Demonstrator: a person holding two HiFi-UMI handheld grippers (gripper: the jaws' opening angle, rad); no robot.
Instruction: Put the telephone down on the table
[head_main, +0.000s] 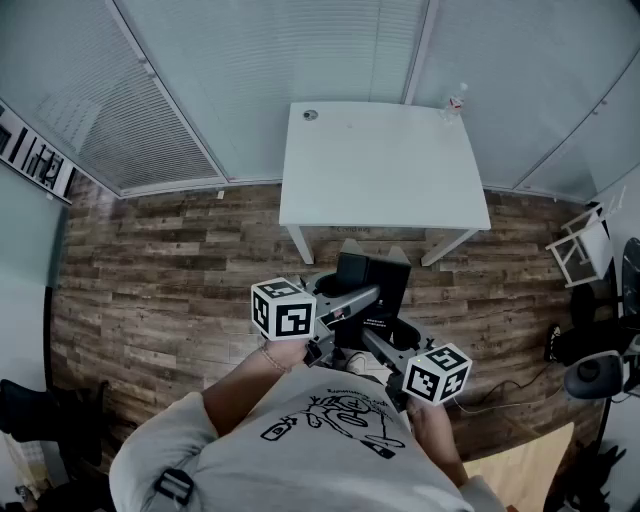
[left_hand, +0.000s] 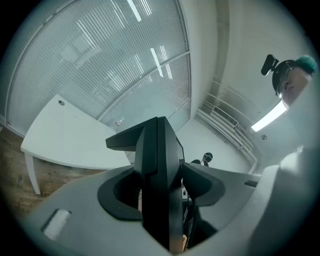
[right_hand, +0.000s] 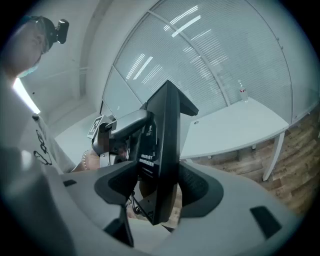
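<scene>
I hold a black telephone (head_main: 372, 283) in the air between both grippers, close to the person's chest and short of the white table (head_main: 380, 175). My left gripper (head_main: 350, 302) grips it from the left, my right gripper (head_main: 386, 346) from the lower right. In the left gripper view the telephone (left_hand: 160, 165) stands edge-on between the jaws of that gripper (left_hand: 161, 182), with the pads against its sides. The right gripper view shows the telephone (right_hand: 164, 150) the same way, clamped in that gripper (right_hand: 161, 185). Its printed label faces left there.
The table (left_hand: 65, 142) (right_hand: 240, 127) carries a small bottle (head_main: 455, 101) (right_hand: 242, 92) at its far right corner and a round fitting (head_main: 310, 115) at its far left. Blinds cover the glass walls behind. A white folding frame (head_main: 580, 248) and dark gear (head_main: 590, 350) stand at the right on the wooden floor.
</scene>
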